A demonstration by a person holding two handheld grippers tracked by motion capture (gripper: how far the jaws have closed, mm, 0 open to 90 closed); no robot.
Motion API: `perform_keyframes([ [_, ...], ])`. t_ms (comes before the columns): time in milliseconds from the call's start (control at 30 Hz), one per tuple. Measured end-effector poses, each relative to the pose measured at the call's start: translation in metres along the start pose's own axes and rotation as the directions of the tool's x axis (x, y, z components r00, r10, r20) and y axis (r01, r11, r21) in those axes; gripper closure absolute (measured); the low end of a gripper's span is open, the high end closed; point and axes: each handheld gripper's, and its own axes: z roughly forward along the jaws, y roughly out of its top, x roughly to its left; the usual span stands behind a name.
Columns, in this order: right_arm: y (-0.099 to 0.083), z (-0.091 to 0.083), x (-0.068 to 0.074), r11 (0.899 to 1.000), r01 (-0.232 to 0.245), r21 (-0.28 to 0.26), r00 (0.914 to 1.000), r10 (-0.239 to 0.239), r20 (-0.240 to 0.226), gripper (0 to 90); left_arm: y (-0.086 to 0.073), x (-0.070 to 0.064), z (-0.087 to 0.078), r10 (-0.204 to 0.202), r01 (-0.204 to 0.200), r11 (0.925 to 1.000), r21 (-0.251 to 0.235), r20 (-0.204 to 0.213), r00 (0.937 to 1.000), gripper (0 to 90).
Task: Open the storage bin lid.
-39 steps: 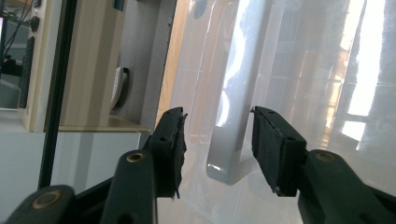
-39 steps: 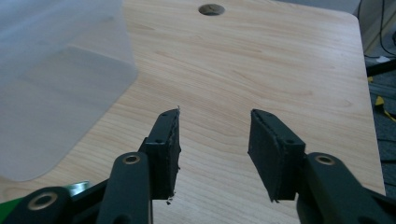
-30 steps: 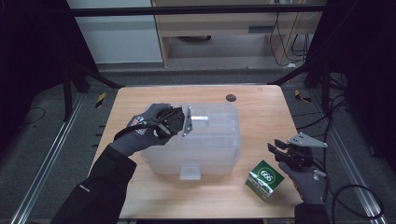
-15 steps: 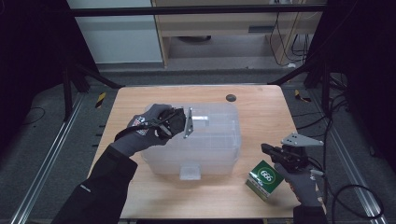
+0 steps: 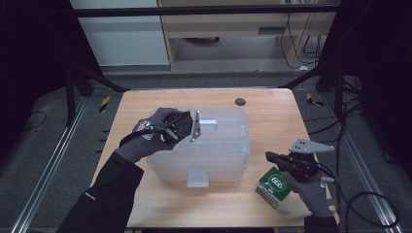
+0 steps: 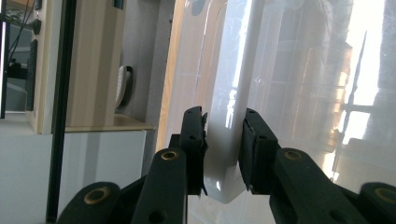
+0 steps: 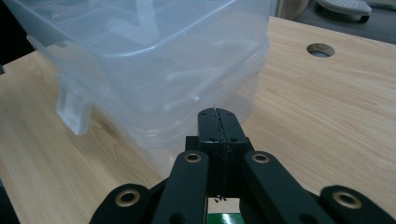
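Clear plastic box (image 5: 214,145) at the middle of the wooden surface (image 5: 272,111); left hand-held gripper (image 6: 223,154) pinches its lid handle (image 6: 231,116). Right hand-held gripper (image 7: 218,123), jaws pressed together and empty, hovers beside the box above a green carton (image 5: 275,186)

Dim, dark-edged high view; strong backlit glare washes through the clear box (image 6: 303,93), nearby surfaces slightly soft.

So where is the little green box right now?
In the high view the green box sits at the table's near right corner, just under the right gripper and right of the clear plastic bin.
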Motion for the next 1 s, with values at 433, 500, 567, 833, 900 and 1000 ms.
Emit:
perform_keyframes([
  [433,-0.001,0.004,0.005,0.999,0.038,0.009,0.9992,-0.038,-0.016,90.0,0.002,0.006,0.000,-0.021,0.021,0.9997,0.010,-0.038,0.9990,71.7],
  [500,-0.001,0.005,0.005,0.999,0.038,0.010,0.9991,-0.038,-0.018,90.0,0.001,0.009,0.001,-0.039,0.039,0.9993,0.002,-0.046,0.9982,71.4],
  [567,-0.001,0.005,0.006,0.999,0.032,0.011,0.9992,-0.032,-0.025,90.0,0.001,0.012,0.001,-0.053,0.053,0.9986,-0.004,-0.055,0.9971,71.1],
  [833,-0.004,0.012,0.007,0.999,0.031,0.021,0.9985,-0.030,-0.045,90.0,0.001,0.026,0.004,-0.088,0.088,0.9961,-0.003,-0.073,0.9934,69.8],
  [900,-0.004,0.014,0.008,0.999,0.030,0.023,0.9984,-0.029,-0.049,90.0,0.001,0.028,0.006,-0.107,0.107,0.9942,-0.012,-0.074,0.9915,69.5],
  [1000,-0.005,0.015,0.009,0.999,0.030,0.019,0.9980,-0.028,-0.056,90.0,0.001,0.032,0.008,-0.124,0.123,0.9922,-0.017,-0.082,0.9888,69.1],
])
